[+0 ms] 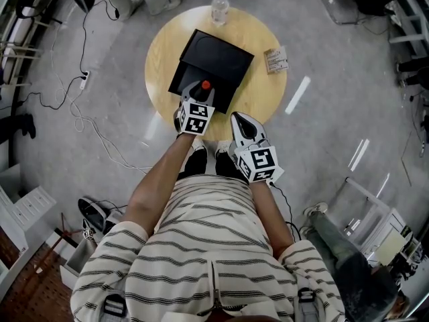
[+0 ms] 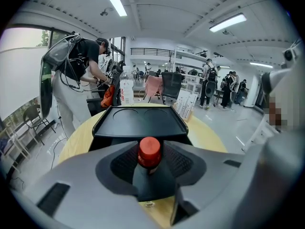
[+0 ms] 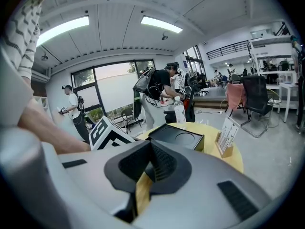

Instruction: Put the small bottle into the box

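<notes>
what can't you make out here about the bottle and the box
- base of the bottle: left gripper view, hidden behind the jaws; head view too small to show whether it stands in the box
- inside of the box: black and shadowed in every view
- print on the card: head view, too small

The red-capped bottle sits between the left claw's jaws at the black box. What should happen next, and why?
Probably draw the left gripper straight back. Its jaws stand apart around the small bottle, which in the head view seems already inside the open near part of the black box, so only a clean retreat without tipping it remains.
</notes>
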A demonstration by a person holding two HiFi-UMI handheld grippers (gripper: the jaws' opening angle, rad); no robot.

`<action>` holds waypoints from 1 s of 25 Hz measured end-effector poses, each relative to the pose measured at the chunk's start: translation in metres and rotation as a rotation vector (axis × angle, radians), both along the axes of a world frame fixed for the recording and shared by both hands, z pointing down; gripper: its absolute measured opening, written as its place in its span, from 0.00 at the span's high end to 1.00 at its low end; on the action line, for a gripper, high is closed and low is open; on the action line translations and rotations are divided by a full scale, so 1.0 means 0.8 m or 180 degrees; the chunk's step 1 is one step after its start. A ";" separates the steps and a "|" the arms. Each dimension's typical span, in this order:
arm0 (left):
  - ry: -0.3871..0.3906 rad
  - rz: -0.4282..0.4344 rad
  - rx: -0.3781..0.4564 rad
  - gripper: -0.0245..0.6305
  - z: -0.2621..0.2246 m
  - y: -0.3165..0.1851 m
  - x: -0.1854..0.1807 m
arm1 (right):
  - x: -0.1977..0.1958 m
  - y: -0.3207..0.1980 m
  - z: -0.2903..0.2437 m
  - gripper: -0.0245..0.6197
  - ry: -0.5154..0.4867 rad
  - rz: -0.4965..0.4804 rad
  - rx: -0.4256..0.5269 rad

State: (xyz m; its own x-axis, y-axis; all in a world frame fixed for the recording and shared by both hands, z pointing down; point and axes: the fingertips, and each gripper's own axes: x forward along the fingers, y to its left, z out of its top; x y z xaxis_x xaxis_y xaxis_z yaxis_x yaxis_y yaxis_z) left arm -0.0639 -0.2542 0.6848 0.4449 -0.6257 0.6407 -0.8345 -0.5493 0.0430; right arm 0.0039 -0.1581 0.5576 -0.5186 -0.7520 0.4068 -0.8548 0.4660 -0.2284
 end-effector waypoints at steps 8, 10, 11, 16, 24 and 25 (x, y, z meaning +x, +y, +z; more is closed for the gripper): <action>0.0008 -0.0041 0.0082 0.71 -0.012 0.004 -0.004 | -0.002 0.003 -0.004 0.94 -0.0009 -0.0027 0.0052; 0.0024 -0.0062 0.0107 0.71 -0.018 0.004 -0.005 | -0.004 0.003 -0.006 0.94 -0.0011 -0.0037 0.0063; 0.0033 -0.0067 0.0120 0.71 -0.021 0.005 -0.006 | -0.004 0.003 -0.007 0.94 -0.0013 -0.0041 0.0071; 0.0087 -0.0073 0.0201 0.71 -0.037 0.010 -0.006 | -0.005 0.003 -0.012 0.94 -0.0013 -0.0063 0.0124; 0.0226 -0.0082 0.0332 0.74 -0.073 0.025 -0.011 | -0.007 0.003 -0.022 0.94 -0.0050 -0.0104 0.0194; 0.0239 -0.0065 0.0343 0.74 -0.078 0.027 -0.011 | -0.008 0.003 -0.024 0.94 -0.0055 -0.0117 0.0201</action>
State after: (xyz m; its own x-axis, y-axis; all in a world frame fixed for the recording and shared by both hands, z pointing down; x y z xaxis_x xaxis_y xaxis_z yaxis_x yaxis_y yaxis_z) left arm -0.0723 -0.2323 0.6222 0.4757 -0.6985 0.5346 -0.8422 -0.5371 0.0475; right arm -0.0023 -0.1557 0.5385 -0.5530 -0.7561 0.3499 -0.8330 0.5110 -0.2122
